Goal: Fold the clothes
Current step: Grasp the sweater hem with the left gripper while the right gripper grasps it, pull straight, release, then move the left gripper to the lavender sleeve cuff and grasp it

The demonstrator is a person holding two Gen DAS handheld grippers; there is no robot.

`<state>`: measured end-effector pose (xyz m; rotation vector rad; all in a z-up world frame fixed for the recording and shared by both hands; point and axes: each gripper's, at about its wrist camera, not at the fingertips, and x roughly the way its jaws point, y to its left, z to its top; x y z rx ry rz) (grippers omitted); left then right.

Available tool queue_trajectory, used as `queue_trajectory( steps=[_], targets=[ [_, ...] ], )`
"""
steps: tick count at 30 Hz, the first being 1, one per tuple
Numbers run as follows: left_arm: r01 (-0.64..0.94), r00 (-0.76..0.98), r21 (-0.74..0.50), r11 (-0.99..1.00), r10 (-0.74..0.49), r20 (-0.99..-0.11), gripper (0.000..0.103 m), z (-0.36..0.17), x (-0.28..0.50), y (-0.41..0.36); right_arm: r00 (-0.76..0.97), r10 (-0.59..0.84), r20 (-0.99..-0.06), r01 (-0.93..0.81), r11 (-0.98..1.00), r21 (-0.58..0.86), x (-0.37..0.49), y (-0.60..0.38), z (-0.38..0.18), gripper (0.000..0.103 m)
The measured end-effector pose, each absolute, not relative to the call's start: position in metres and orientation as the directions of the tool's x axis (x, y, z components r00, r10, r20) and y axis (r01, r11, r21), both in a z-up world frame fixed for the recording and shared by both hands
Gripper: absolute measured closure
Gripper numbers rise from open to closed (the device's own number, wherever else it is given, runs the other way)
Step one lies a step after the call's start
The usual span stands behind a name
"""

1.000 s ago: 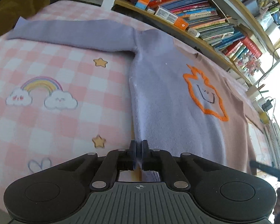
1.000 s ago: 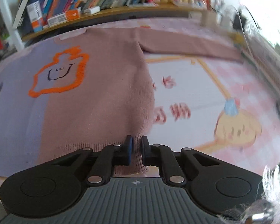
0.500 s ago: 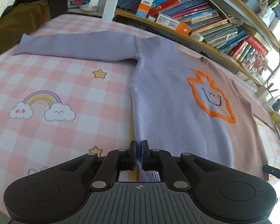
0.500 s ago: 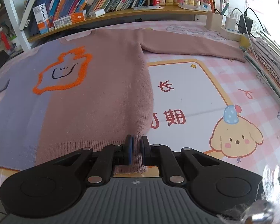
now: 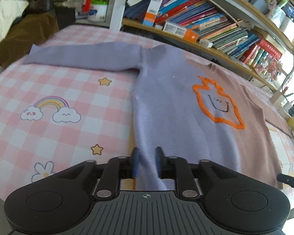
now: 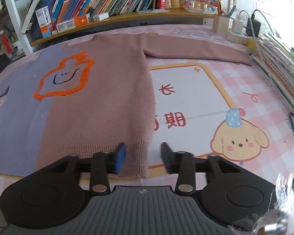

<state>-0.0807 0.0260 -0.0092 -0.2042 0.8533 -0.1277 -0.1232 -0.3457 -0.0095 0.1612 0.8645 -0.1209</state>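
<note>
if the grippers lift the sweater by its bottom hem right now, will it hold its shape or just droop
The sweater would probably droop: it is soft knit lying limp on the mat. Its sleeves spread wide, so they would likely trail and drag behind. The ribbed hem looks thick enough to pinch without slipping, though both the left gripper and right gripper stand open.
</note>
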Motion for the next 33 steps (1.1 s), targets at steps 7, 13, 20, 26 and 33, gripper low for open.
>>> queue_trajectory(
  steps=[7, 13, 20, 26, 33],
  targets=[
    [0.040, 0.684, -0.149, 0.988, -0.136, -0.717, 0.039, 0.005, -0.103, 0.009, 0.688, -0.083, -0.721, 0.186, 0.980, 0.065, -0.141, -0.334, 0.009, 0.018],
    [0.043, 0.692, -0.122, 0.992, -0.117, -0.712, 0.019, 0.014, -0.122, -0.001, 0.713, -0.103, -0.693, 0.188, 0.981, 0.047, -0.153, -0.314, 0.016, 0.001],
    [0.103, 0.687, -0.085, 0.991, -0.133, -0.714, 0.015, 0.012, -0.128, -0.008, 0.712, -0.098, -0.695, 0.156, 0.987, 0.021, -0.160, -0.290, 0.016, 0.000],
    [0.153, 0.675, -0.093, 0.984, -0.172, -0.717, 0.014, 0.007, -0.121, 0.004, 0.699, -0.143, -0.700, 0.215, 0.976, 0.015, -0.160, -0.276, 0.015, 0.000],
    [0.217, 0.655, -0.117, 0.969, -0.233, -0.719, 0.014, 0.008, -0.096, 0.031, 0.680, -0.205, -0.704, 0.275, 0.961, -0.013, -0.160, -0.243, 0.020, 0.000]
  ],
)
